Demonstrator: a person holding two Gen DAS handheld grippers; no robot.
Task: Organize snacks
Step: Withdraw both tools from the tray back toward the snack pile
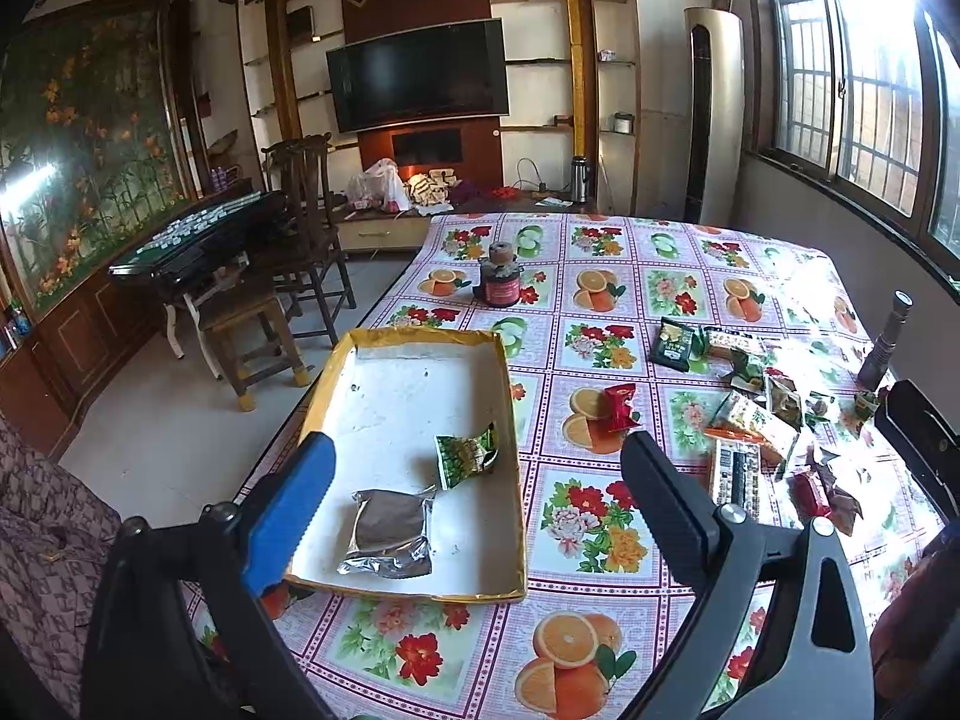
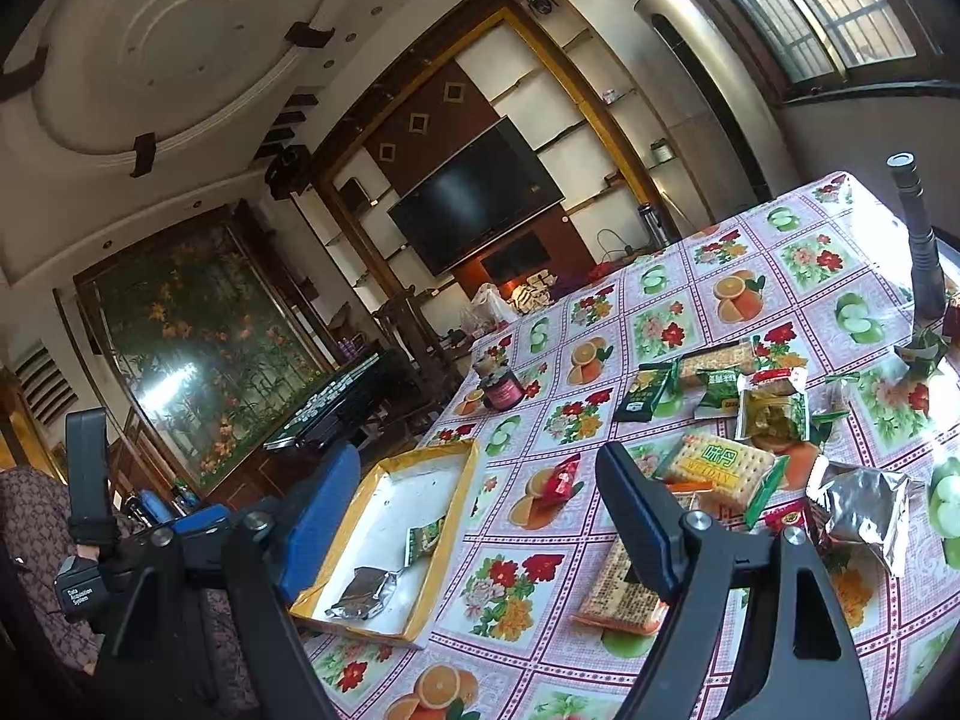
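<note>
Left wrist view puts the snacks in two groups for me: a silver foil packet (image 1: 389, 534) and a green packet (image 1: 467, 455) already lie in the shallow yellow-rimmed tray (image 1: 420, 336), while the rest are scattered across the fruit-print tablecloth (image 1: 576, 546) off to the right. A red candy (image 1: 619, 407) sits alone between tray and pile. From the right wrist view I can pick out a cracker pack (image 2: 714, 468), a dark green packet (image 2: 647, 397) and a crumpled foil bag (image 2: 864, 504) in that heap.

My left gripper (image 1: 480, 492) hangs over the tray's near end, jaws spread wide, nothing between them. My right gripper (image 2: 480, 510) is also spread and empty, its jaws at their wide setting above the cloth beside the tray.

I judge I am between drops: two items binned, most of the pile untouched. Next I would swing the right gripper toward the heap, and the lone red candy looks the easiest target. The packets overlap, so I need to come down on one cleanly without dragging its neighbours.

A dark jar (image 1: 499, 281) and a flashlight (image 1: 887, 336) stand further back, well apart from the tray.
</note>
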